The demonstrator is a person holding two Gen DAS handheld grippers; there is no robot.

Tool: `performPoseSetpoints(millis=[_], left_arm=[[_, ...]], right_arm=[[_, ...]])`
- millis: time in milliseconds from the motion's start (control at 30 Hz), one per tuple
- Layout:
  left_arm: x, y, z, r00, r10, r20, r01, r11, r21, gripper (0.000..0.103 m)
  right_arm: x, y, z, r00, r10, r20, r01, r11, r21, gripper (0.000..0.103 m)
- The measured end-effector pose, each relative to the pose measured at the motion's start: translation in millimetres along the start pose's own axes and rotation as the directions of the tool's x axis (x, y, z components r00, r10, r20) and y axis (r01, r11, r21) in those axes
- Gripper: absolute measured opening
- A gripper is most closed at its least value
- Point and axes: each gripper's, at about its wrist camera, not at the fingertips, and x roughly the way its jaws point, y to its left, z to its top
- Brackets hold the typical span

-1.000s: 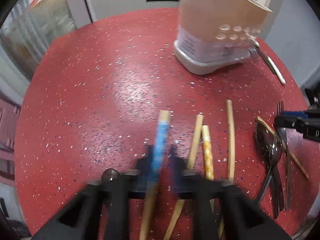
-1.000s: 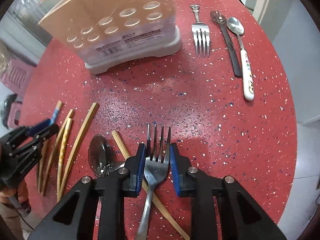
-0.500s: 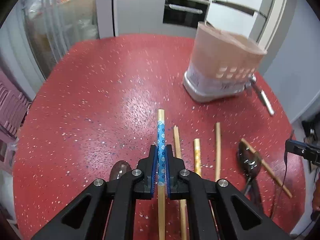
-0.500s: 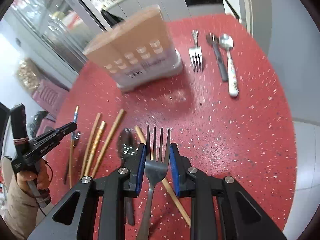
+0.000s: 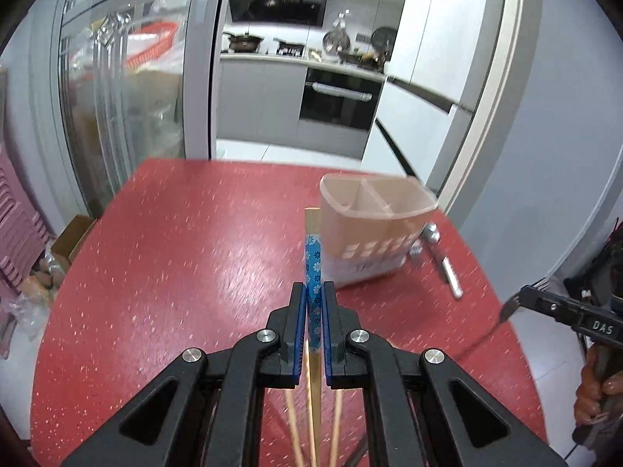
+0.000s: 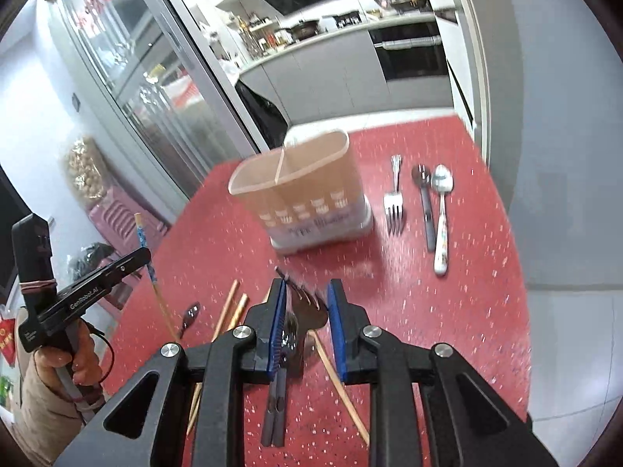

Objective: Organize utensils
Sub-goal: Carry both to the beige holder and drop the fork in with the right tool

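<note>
Red speckled table (image 5: 175, 272) fills the left wrist view, with the left gripper (image 5: 313, 307) raised over it. Its blue pads are pressed onto a blue-flowered chopstick (image 5: 313, 257), whose bare wooden top points up and away. Two plain chopsticks (image 5: 293, 428) lie on the table below the gripper. The pale divided holder (image 5: 373, 225) stands further back and slightly right, with a white-handled spoon (image 5: 447, 272) just beside it. At the right edge the right gripper (image 5: 539, 292) hangs above the table with fork tines at its tip

From the right wrist view, the right gripper (image 6: 307, 295) has a fork (image 6: 305, 305) pinched by the head between its pads, blurred and twisted sideways. Beneath it on the table (image 6: 447, 330) lie dark spoons (image 6: 290, 334) and a long chopstick (image 6: 338, 381), with more chopsticks (image 6: 229, 303) to the left. The holder (image 6: 300, 194) stands upright ahead; just right of it lie another fork (image 6: 393, 210), a dark spoon (image 6: 424, 202) and the white-handled spoon (image 6: 442, 218), side by side. At the left, the left gripper (image 6: 142, 257) grips the flowered chopstick (image 6: 141, 233) upright
</note>
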Motion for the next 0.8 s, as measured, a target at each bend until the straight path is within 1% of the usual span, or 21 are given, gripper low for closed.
performPoseSetpoints(millis=[33,100,233,367,467,633,800], left_arm=[[-1,-2,2,1.000,-0.004,0.009,0.004,1.000,0.001,0.032],[-6,-9,9,0.999,-0.014,0.032,0.013,1.000,0.007,0.032],[-9,-16,16,0.998,-0.019,0.056,0.019,1.000,0.014,0.032],[-9,-17,23,0.998,-0.022,0.065,0.023,1.000,-0.012,0.032],[-13,-18,32,0.996,-0.031,0.084,0.033,0.999,-0.024,0.032],[-18,-27,58,0.991,-0.034,0.131,0.037,0.999,-0.016,0.032],[-26,-37,92,0.981,-0.027,0.190,0.027,1.000,0.004,0.032]], right_arm=[[-2,1,3,1.000,0.003,0.011,-0.003,1.000,-0.006,0.009],[-4,3,11,1.000,-0.005,0.030,0.006,1.000,-0.016,0.008],[-4,3,23,0.999,0.011,0.046,-0.010,1.000,-0.016,0.006],[-4,5,30,0.998,0.021,0.053,-0.019,0.999,-0.027,0.006],[-11,9,42,0.997,0.024,0.079,-0.021,0.999,-0.045,0.006],[-24,15,74,0.990,0.027,0.136,-0.017,0.997,-0.073,0.006],[-37,25,117,0.980,0.012,0.199,0.013,0.992,-0.123,0.006]])
